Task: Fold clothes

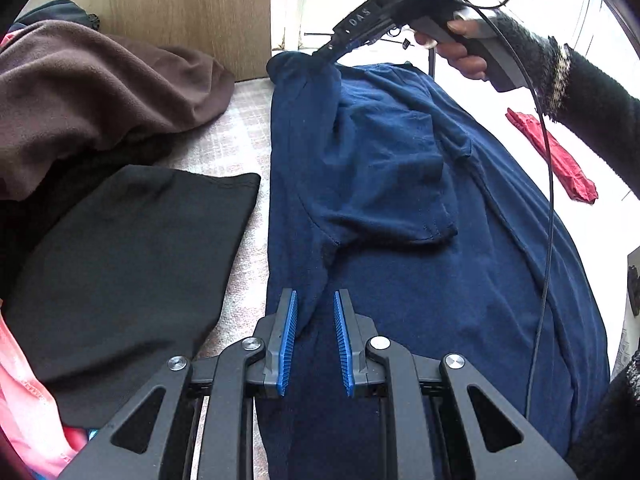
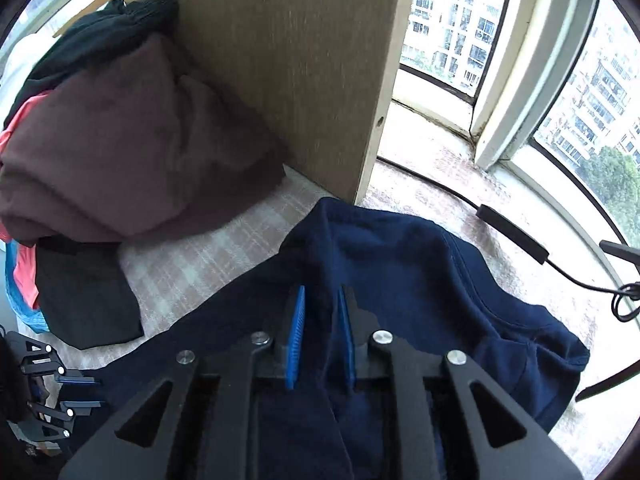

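A navy T-shirt [image 1: 400, 280] lies lengthwise on a pale checked cover [image 1: 240, 132], one sleeve [image 1: 384, 200] folded in over its body. At the near end, my left gripper [image 1: 315, 296] is shut on a ridge of the shirt's left edge that runs up between its blue pads. At the far end, a hand holds my right gripper [image 1: 320, 53], which pinches the shirt's top corner and lifts it slightly. In the right wrist view, the navy T-shirt [image 2: 400, 260] bunches between the pads of my right gripper [image 2: 321, 292]. My left gripper [image 2: 98, 392] shows at the lower left.
A brown fleece pile [image 1: 100, 92] and a folded black garment [image 1: 132, 260] lie left of the shirt, with pink cloth [image 1: 24, 392] nearer. A red cloth [image 1: 552, 156] lies to the right. A wooden panel [image 2: 280, 60] stands behind. A cable with a black box [image 2: 512, 236] runs along the window sill.
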Motion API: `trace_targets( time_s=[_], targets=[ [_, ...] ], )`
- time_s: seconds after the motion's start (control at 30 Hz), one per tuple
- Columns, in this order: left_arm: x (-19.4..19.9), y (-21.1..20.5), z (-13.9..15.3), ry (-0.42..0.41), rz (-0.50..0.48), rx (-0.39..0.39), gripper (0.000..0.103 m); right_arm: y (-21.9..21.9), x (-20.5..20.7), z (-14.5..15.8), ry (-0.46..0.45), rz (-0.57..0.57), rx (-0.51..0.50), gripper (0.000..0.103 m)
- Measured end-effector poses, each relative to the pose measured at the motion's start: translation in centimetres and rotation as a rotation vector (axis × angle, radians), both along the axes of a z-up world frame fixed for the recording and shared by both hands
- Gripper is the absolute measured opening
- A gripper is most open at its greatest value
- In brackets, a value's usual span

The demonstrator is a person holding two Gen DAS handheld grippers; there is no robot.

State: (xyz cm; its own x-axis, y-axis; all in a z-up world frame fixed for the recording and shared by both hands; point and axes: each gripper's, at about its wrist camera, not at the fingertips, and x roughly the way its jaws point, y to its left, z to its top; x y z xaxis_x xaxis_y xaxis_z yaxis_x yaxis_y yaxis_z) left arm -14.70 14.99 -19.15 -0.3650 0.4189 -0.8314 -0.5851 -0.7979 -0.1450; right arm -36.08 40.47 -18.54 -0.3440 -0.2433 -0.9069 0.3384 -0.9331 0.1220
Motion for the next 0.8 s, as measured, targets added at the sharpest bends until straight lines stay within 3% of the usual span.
trace_targets(
  time_s=[0.07, 0.17, 0.27, 0.43, 0.47, 0.5, 0.53, 0.6, 0.73, 0.8],
  targets=[
    [0.5, 0.9, 1.3, 0.020, -0.033, 0.033, 0.018, 1.8, 1.8, 0.5, -0.005, -0.019, -0.051, 0.026],
    [1.3, 4.0, 2.5, 0.061, -0.145, 0.042, 0.029, 4.4, 4.3, 0.0, -0.056, -0.035, -0.082, 0.026],
    [1.1, 7.7, 1.9, 0.082, -0.239, -0.006, 0.030, 5.9, 6.0, -1.5, -0.119, -0.043, -0.059, 0.026],
    [0.1, 10.7, -0.3, 0.061, -0.309, -0.054, 0.030, 6.0, 7.5, -3.4, -0.176, -0.017, -0.034, 0.026],
    [-0.2, 10.9, -0.6, 0.051, -0.319, -0.053, 0.028, 5.8, 7.7, -3.7, -0.175, -0.006, -0.029, 0.026],
    [-0.4, 11.1, -0.9, 0.042, -0.329, -0.053, 0.015, 5.6, 7.9, -3.6, -0.159, 0.005, -0.020, 0.022],
    [-0.7, 11.0, -1.1, 0.034, -0.325, -0.046, 0.006, 5.3, 8.0, -3.5, -0.159, 0.020, -0.029, 0.001],
    [-1.4, 10.4, -0.7, 0.016, -0.290, -0.008, 0.005, 4.9, 8.6, -2.5, -0.130, 0.034, -0.030, 0.003],
    [-1.4, 8.1, 2.4, -0.019, -0.263, 0.173, 0.005, 5.7, 10.0, 0.9, -0.086, 0.040, -0.107, 0.003],
    [-0.7, 8.1, 2.5, -0.030, -0.280, 0.136, 0.012, 5.7, 10.2, 0.6, -0.139, 0.059, 0.017, 0.003]
  ],
)
